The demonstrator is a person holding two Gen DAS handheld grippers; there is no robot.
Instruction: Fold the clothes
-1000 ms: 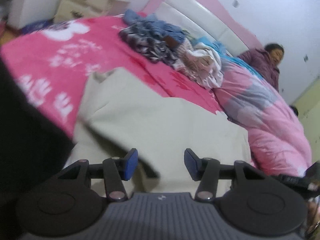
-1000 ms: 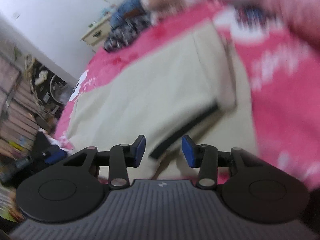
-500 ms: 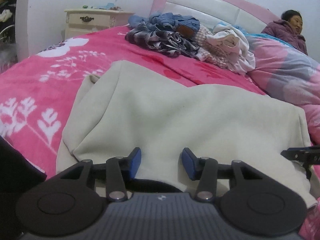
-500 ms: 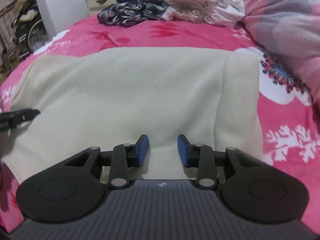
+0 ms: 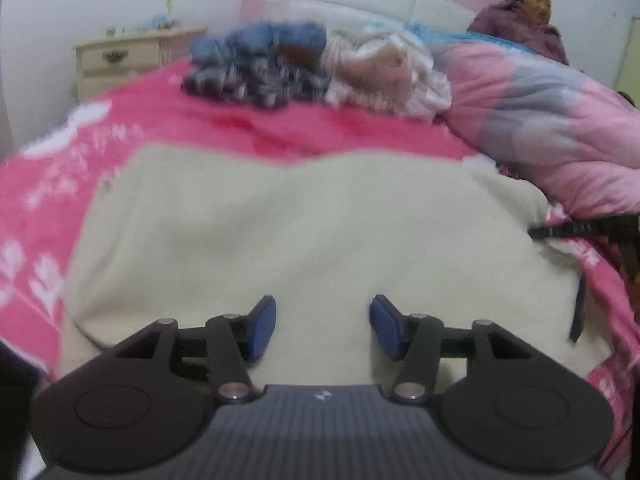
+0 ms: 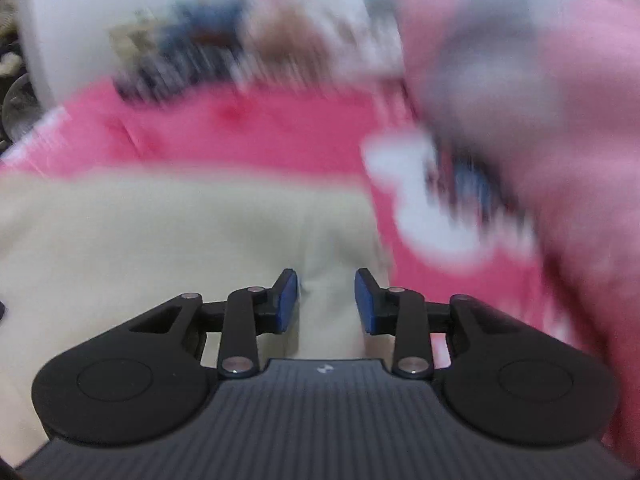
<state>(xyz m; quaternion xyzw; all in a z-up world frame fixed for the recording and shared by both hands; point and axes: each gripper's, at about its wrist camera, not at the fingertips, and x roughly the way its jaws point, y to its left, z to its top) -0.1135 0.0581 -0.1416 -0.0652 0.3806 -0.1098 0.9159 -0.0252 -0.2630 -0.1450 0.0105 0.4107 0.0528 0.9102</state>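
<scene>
A pink bed cover (image 5: 168,128) fills both views, with a quilt (image 5: 552,128) heaped along its right side and a pile of clothes (image 5: 304,68) near the headboard. The cream garment (image 5: 304,232) lies flat on the cover, its long axis running left to right across the bed; which end is its top I cannot tell. The left gripper (image 5: 322,328) hovers over its near edge, jaws just widened, nothing between them. The right gripper (image 6: 326,300) sits above the garment's right edge, jaws recently narrowed but apart, gripping nothing; this view is blurred.

cream garment (image 5: 304,232) lies open; clothes pile (image 5: 304,68) and quilt (image 5: 552,128) crowd beyond.
</scene>
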